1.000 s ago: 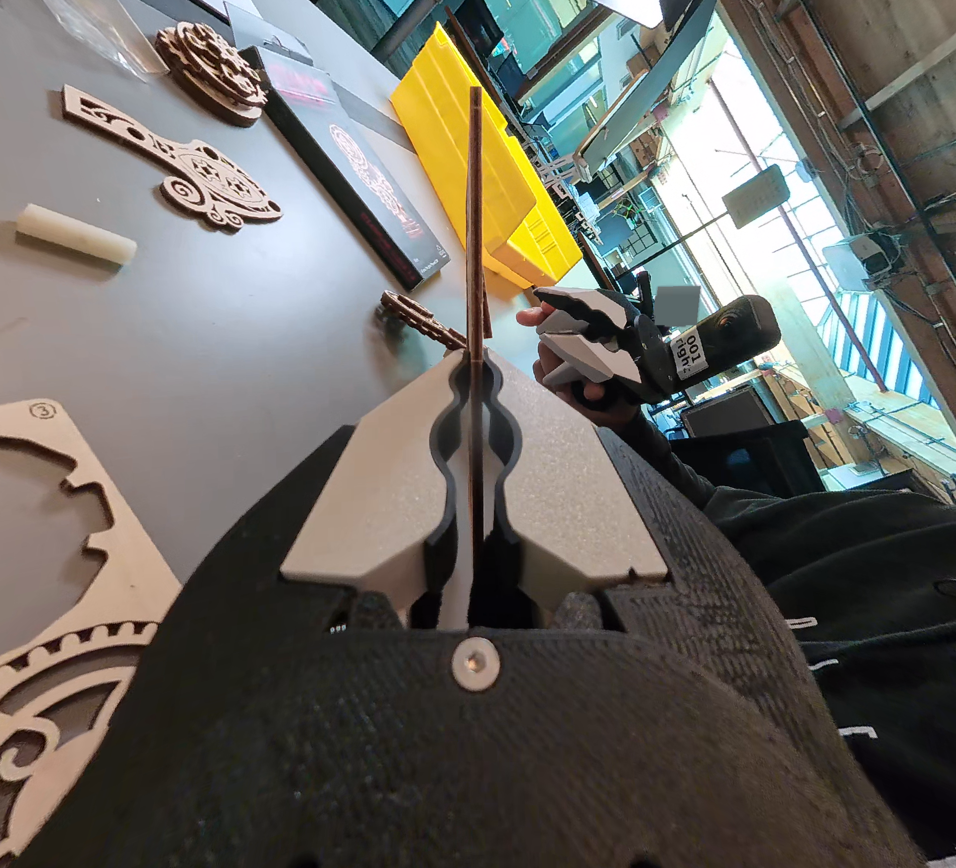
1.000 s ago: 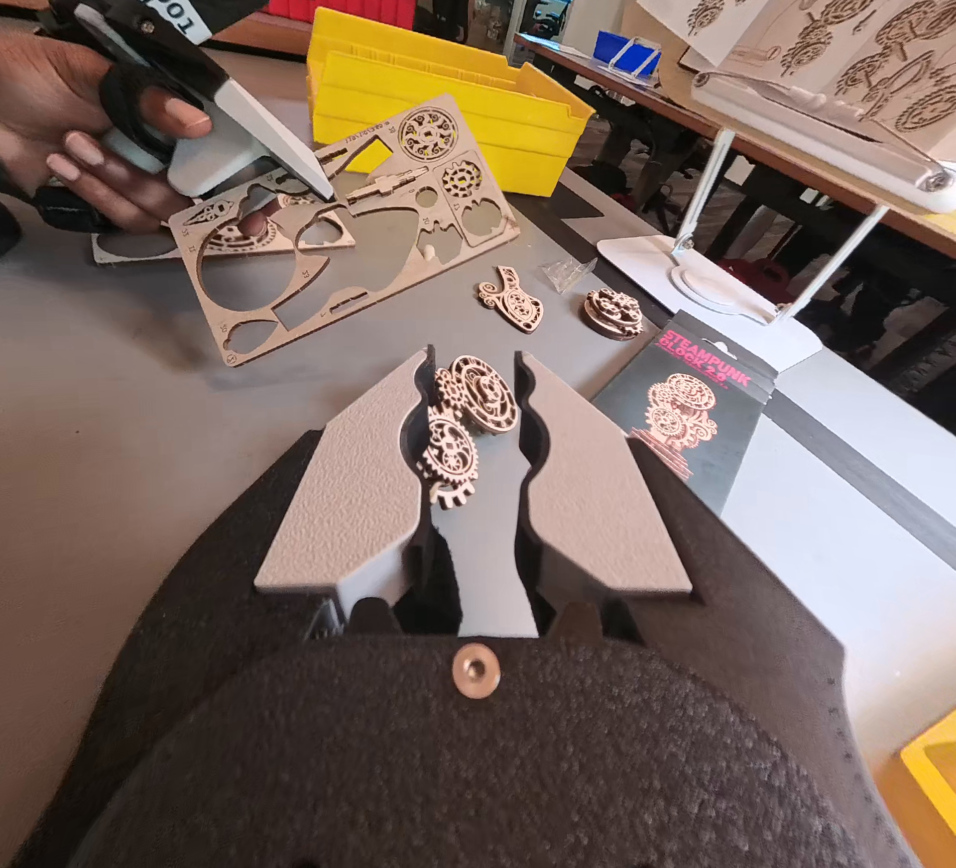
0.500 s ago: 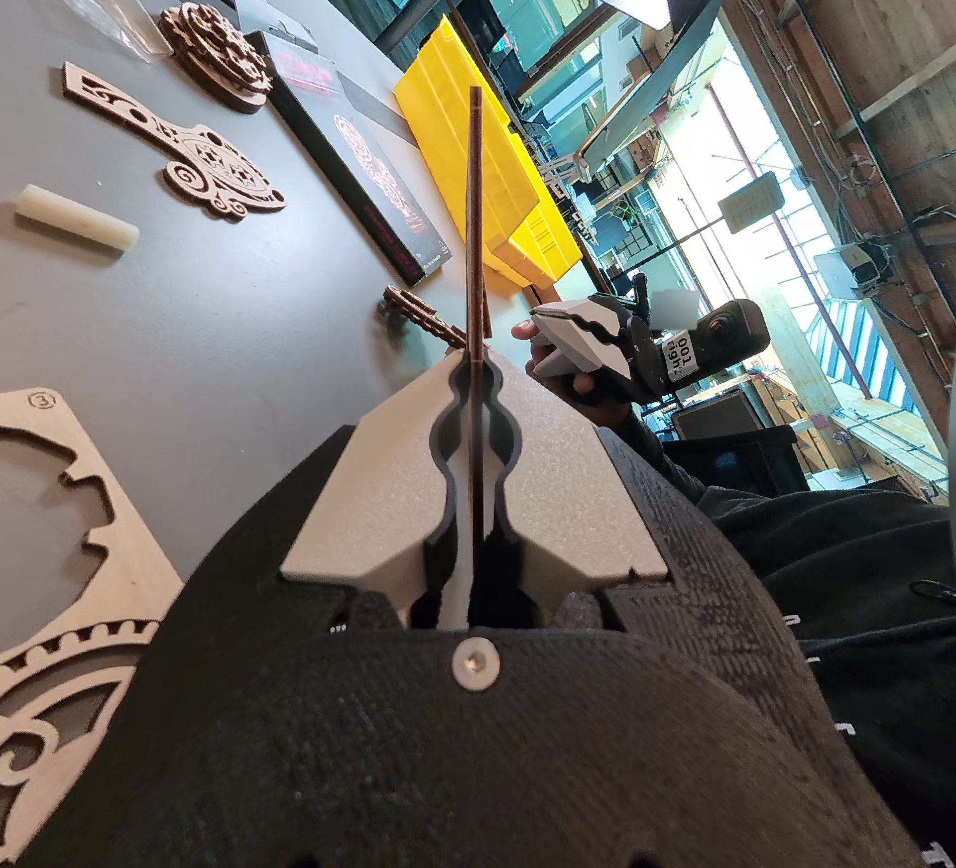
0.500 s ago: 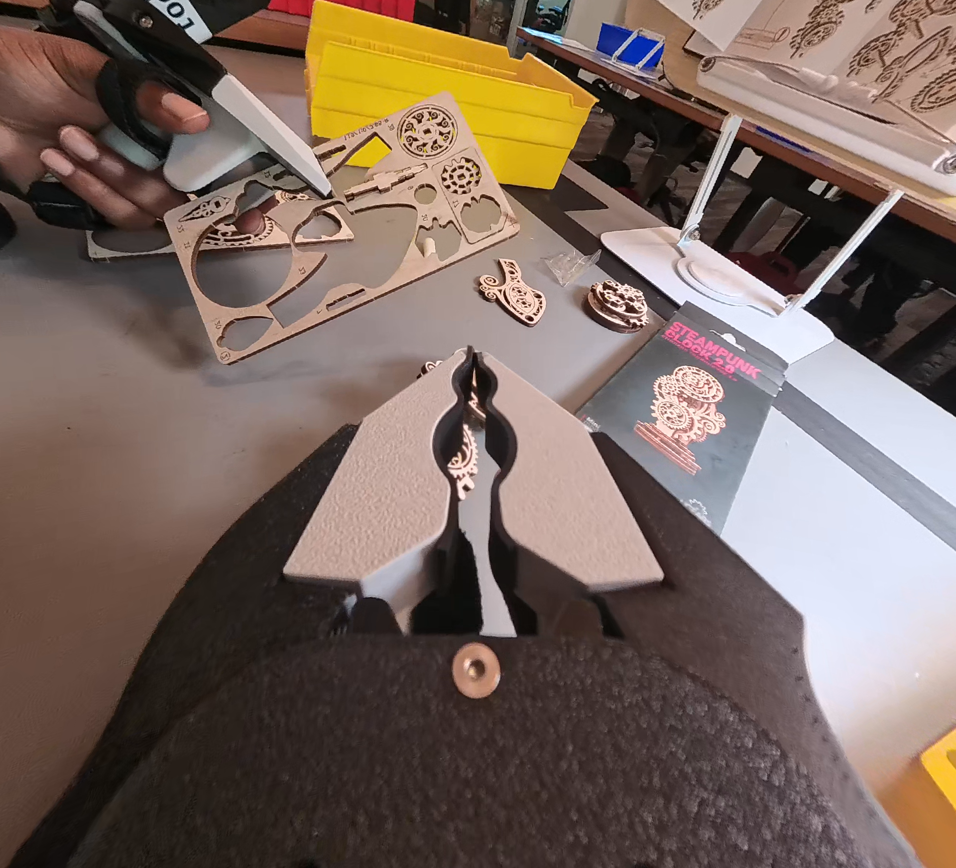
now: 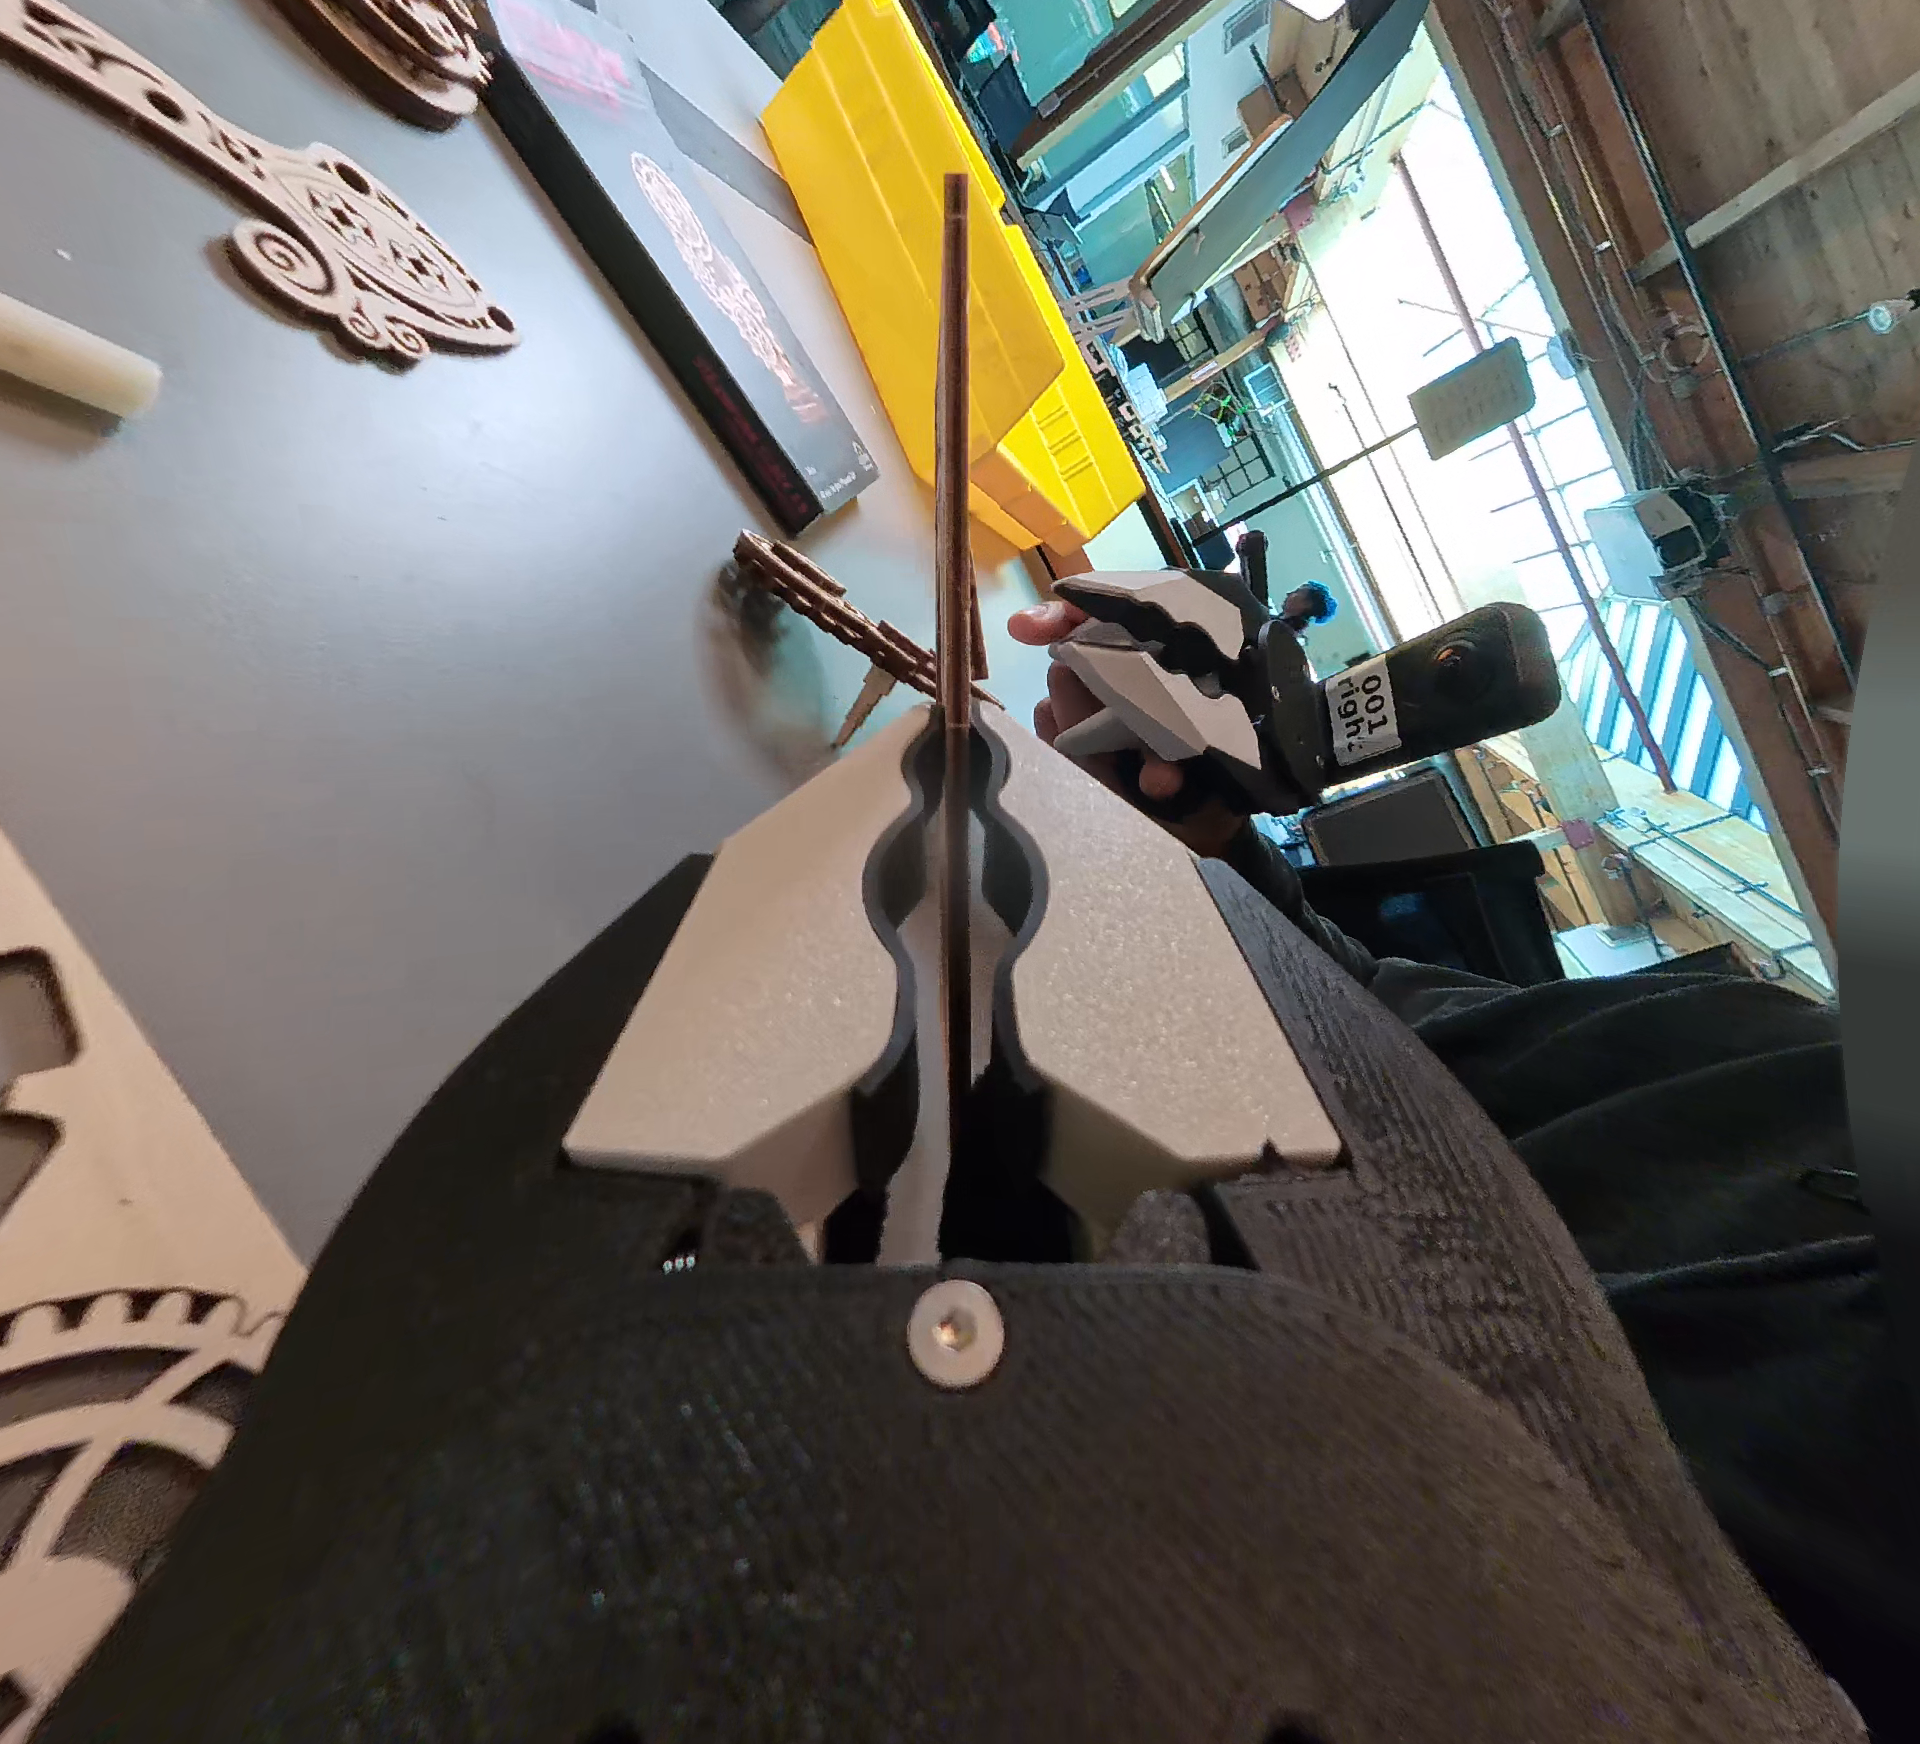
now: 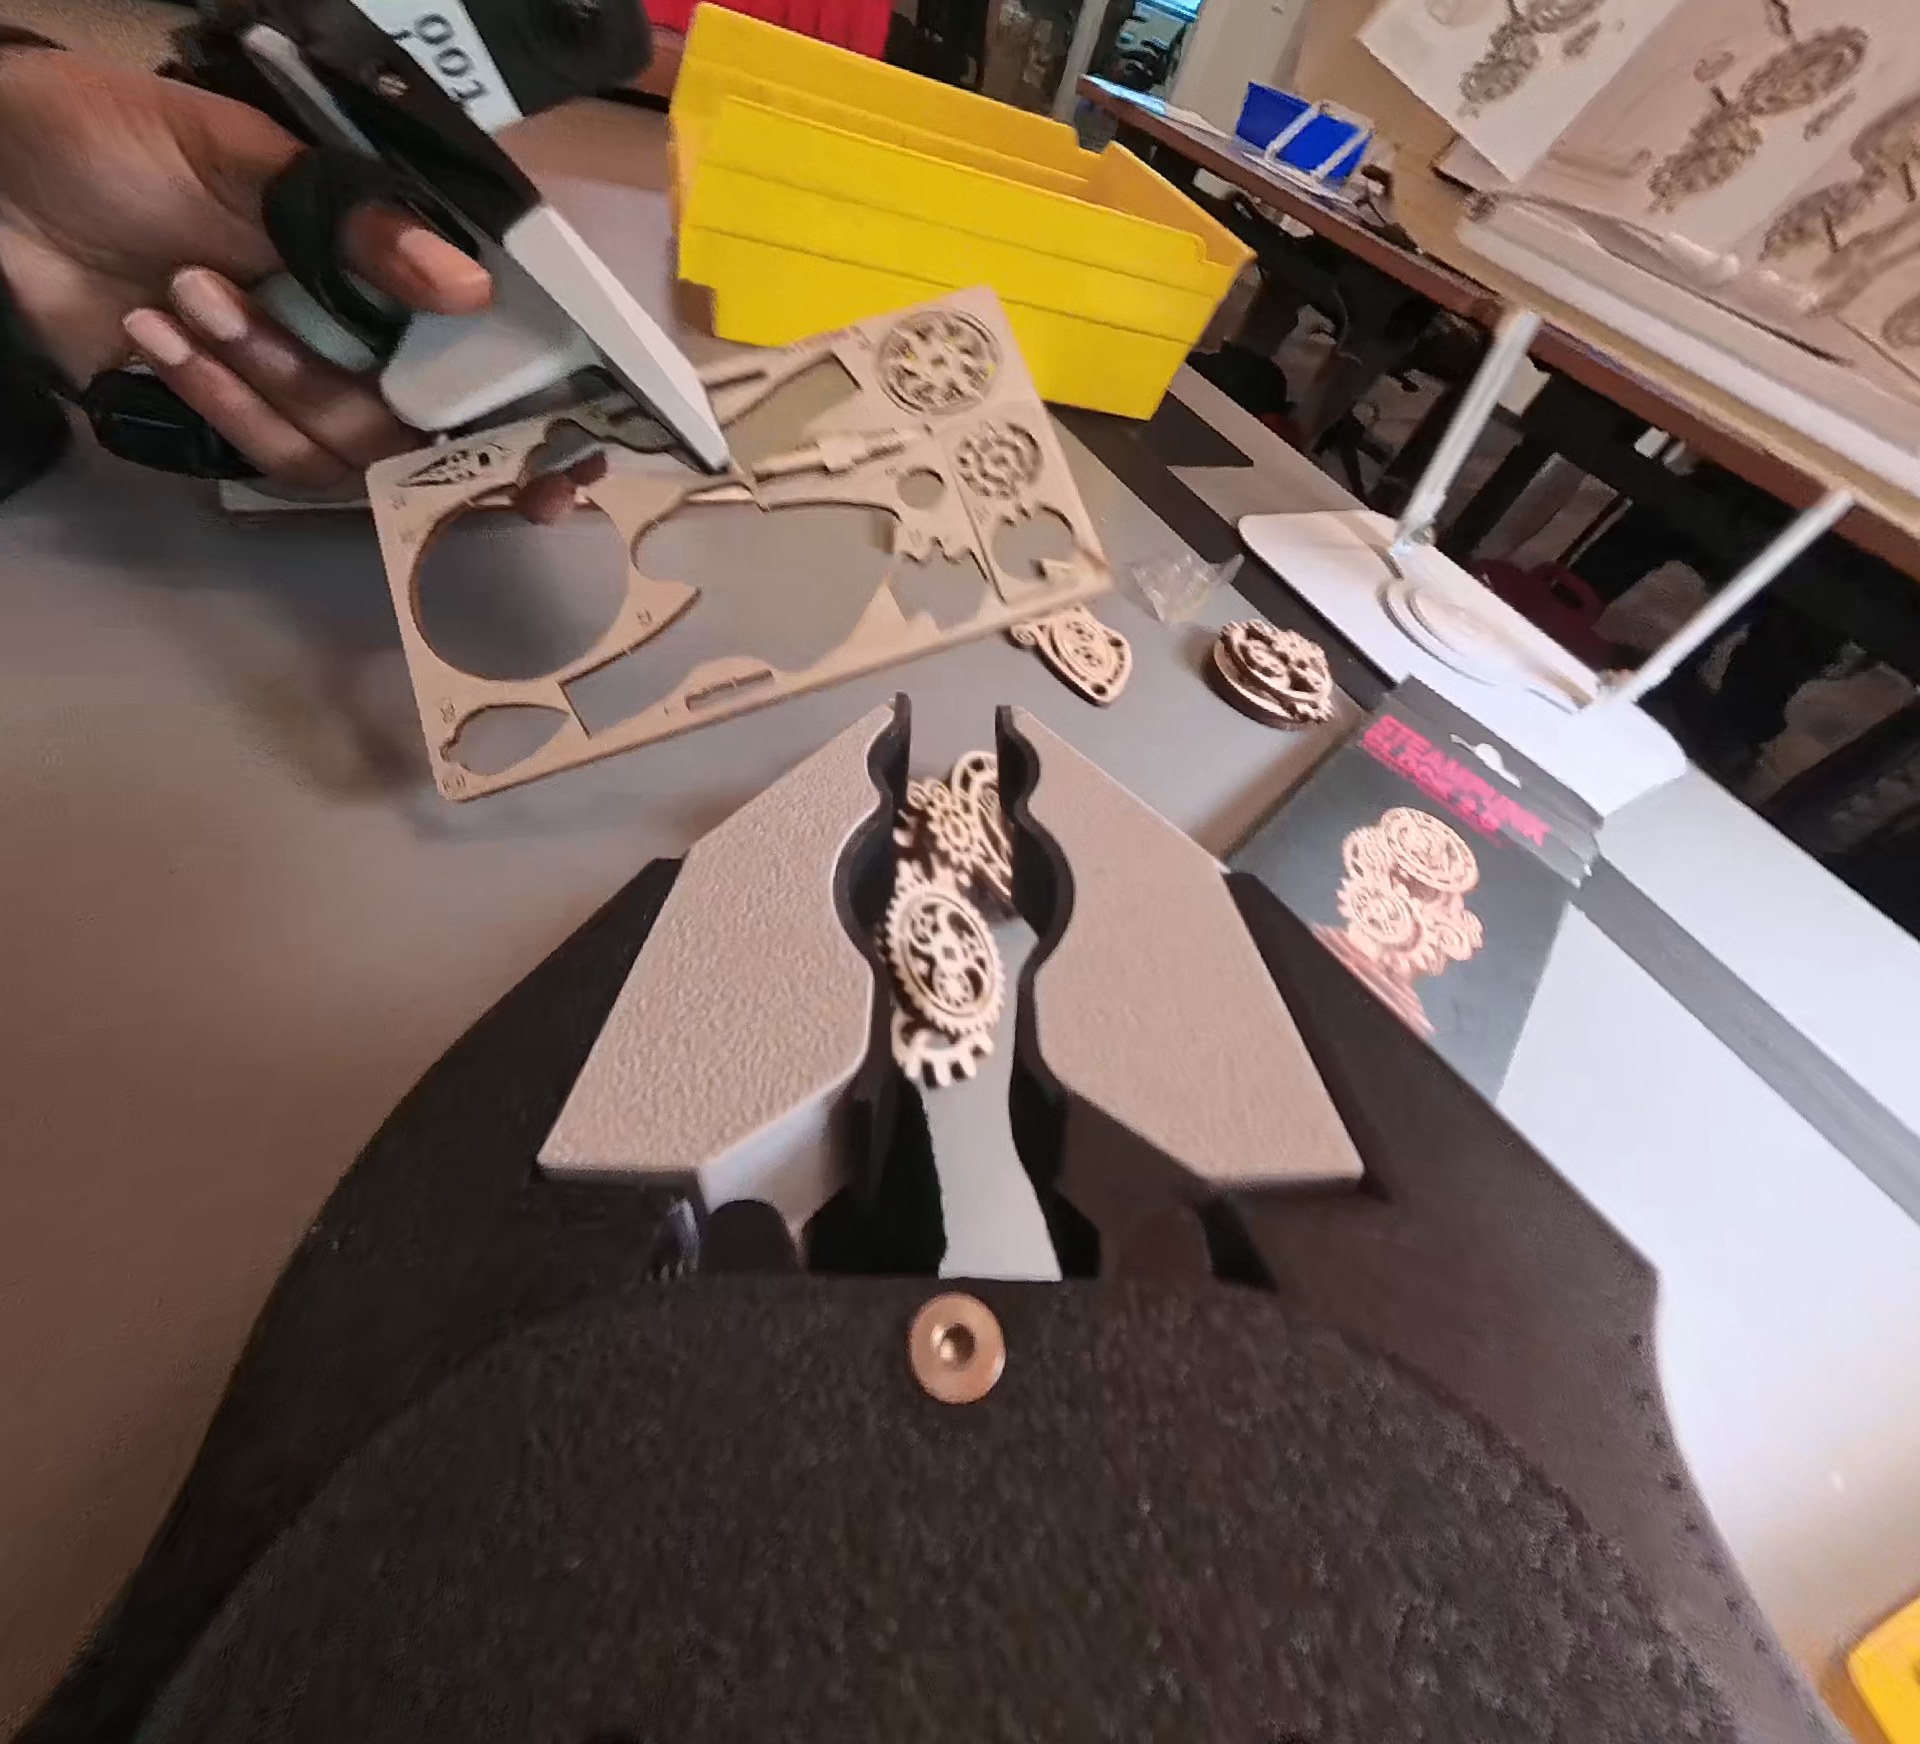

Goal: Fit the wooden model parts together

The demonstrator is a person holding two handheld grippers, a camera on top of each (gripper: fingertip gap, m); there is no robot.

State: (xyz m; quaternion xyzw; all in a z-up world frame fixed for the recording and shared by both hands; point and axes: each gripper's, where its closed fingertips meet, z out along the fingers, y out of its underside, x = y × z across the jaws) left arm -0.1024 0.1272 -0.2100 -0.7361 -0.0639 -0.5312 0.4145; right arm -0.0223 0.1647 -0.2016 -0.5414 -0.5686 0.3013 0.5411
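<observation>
R gripper [image 6: 951,728] holds gear cluster; L gripper [image 5: 954,728] pinches sheet edge-on.

R jaws sit narrow around the gear assembly [image 6: 951,925], its long axis running fwd along the fingers, tip poking past them. Wooden sheet [image 6: 727,572] lies ahead-left, held flat-ish above grey table [image 6: 208,863] by L gripper, so R is the mover, L the holder. Spare parts, black box further right.
</observation>
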